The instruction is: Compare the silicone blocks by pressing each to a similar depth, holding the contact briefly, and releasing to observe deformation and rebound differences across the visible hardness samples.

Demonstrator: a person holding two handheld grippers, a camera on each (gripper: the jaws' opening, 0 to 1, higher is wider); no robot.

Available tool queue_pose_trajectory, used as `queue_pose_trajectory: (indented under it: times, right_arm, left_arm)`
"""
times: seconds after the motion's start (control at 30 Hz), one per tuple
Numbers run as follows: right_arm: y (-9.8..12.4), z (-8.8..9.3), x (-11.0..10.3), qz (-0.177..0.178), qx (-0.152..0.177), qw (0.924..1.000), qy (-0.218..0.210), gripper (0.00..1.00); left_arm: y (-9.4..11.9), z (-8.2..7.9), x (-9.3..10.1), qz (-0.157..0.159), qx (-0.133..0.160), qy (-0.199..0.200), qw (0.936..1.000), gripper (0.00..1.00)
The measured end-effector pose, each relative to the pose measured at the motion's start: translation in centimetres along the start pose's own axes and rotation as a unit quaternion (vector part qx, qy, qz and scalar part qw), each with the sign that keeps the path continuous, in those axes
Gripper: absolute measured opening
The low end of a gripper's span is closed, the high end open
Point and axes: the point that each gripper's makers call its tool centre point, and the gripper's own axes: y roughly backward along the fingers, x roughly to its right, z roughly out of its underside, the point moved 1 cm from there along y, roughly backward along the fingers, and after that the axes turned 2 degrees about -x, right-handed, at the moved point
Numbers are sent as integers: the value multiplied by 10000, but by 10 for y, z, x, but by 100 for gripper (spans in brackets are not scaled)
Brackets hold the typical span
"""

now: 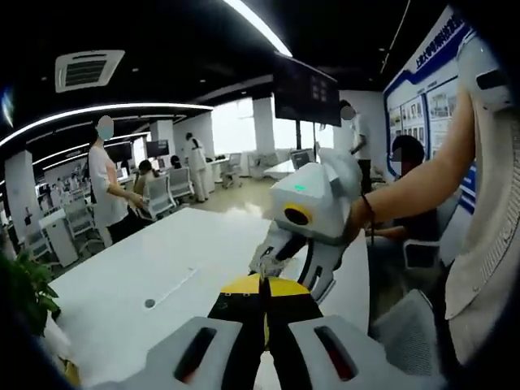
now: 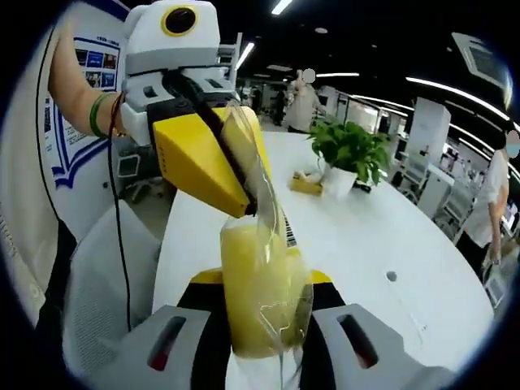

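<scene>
A bagged yellow block point(image 2: 264, 296) is clamped by the right hand-held gripper point(image 2: 266, 341); its bag top is pinched by the closed left hand-held gripper point(image 2: 248, 199) above the bench point(image 2: 366, 244).

Left gripper view: our left tool point(image 1: 265, 325), black jaws with yellow tips, has its jaws closed together over the long white worktop point(image 1: 162, 276). The right tool point(image 1: 292, 264), white-bodied with a yellow ring, faces it just beyond the tips, gripped by a hand point(image 1: 357, 215). People stand in the office behind.
</scene>
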Motion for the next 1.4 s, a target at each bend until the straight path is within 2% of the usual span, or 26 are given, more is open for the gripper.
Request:
queue_pose_trajectory:
  times: [0.2,0.4,0.6,0.7,1.4]
  right_arm:
    - [9,-2,-9,-130,-211,9995,-171,15]
    - [14,-5,-13,-144,-189,9997,8,13]
    - [18,-8,-14,-143,-221,9995,144,12]
    - [19,-8,-14,-210,-341,9992,-40,13]
    - [28,-7,-14,-67,-409,9986,314,12]
  left_arm:
    - [4,-7,7,-4,39,-27,10000,0]
    - [8,-12,12,-2,74,-83,9999,0]
    - [10,-16,14,-38,64,-397,9992,0]
    - [9,-16,12,-66,42,-366,9993,0]
    - [6,-22,15,-20,40,-505,9987,0]
